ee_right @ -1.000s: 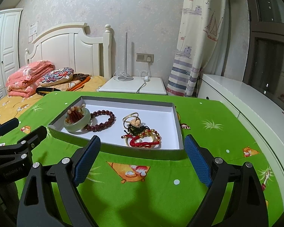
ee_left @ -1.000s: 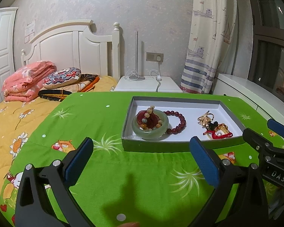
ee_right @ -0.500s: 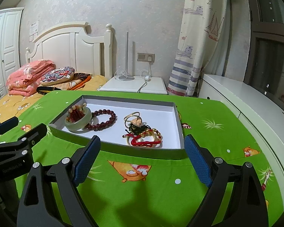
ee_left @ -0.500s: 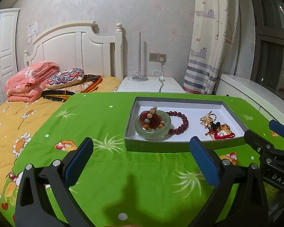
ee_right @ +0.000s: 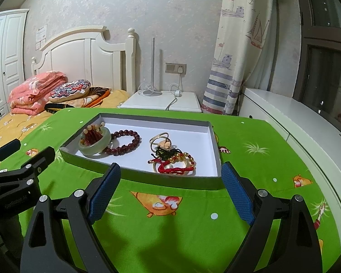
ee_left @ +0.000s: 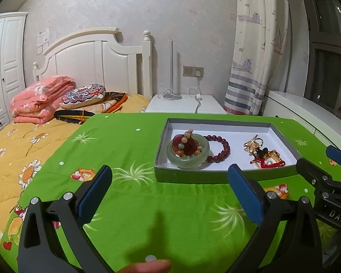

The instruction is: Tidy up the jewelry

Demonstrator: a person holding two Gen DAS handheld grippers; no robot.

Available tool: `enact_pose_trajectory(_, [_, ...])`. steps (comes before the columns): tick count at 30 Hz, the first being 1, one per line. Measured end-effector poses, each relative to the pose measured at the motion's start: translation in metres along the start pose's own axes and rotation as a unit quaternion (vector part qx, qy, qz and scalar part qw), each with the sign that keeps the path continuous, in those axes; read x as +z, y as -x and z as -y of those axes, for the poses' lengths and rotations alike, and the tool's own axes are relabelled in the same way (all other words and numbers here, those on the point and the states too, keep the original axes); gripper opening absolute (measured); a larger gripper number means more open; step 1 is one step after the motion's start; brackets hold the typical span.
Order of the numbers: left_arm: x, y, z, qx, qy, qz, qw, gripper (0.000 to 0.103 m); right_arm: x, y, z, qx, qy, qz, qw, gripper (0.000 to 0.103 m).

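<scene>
Lettering reading "DAS" marks the body of the right gripper [ee_left: 329, 157] where it juts into the left wrist view; print on the left gripper [ee_right: 22, 150] in the right wrist view is too blurred to read. Jewelry sits in a shallow grey tray [ee_right: 213, 141] on a green cartoon-print cloth [ee_right: 193, 216]: a pale green bangle [ee_left: 188, 153] ringing red and amber beads, a dark red bead bracelet [ee_left: 220, 147] touching it, and a tangle of gold rings and red cord [ee_right: 172, 159] apart to the right. Behind stand a bed [ee_left: 22, 141], nightstand [ee_right: 163, 101] and curtain [ee_right: 238, 45]. Both grippers hover short of the tray, jaws spread wide, holding nothing.
</scene>
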State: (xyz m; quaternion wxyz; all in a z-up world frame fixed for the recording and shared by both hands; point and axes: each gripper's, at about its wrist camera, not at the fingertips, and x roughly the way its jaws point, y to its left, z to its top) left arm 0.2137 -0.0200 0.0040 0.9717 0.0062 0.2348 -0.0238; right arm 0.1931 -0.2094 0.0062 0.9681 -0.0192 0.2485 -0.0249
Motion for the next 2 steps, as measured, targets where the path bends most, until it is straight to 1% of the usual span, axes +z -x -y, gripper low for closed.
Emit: enact_pose_trajectory(2, [0.0006,0.0008,-0.0009,0.0,0.002,-0.002,1.0,0.098,-0.0009,0.0012,-0.0007,0.0,0.001,0.001,1.0,0.084])
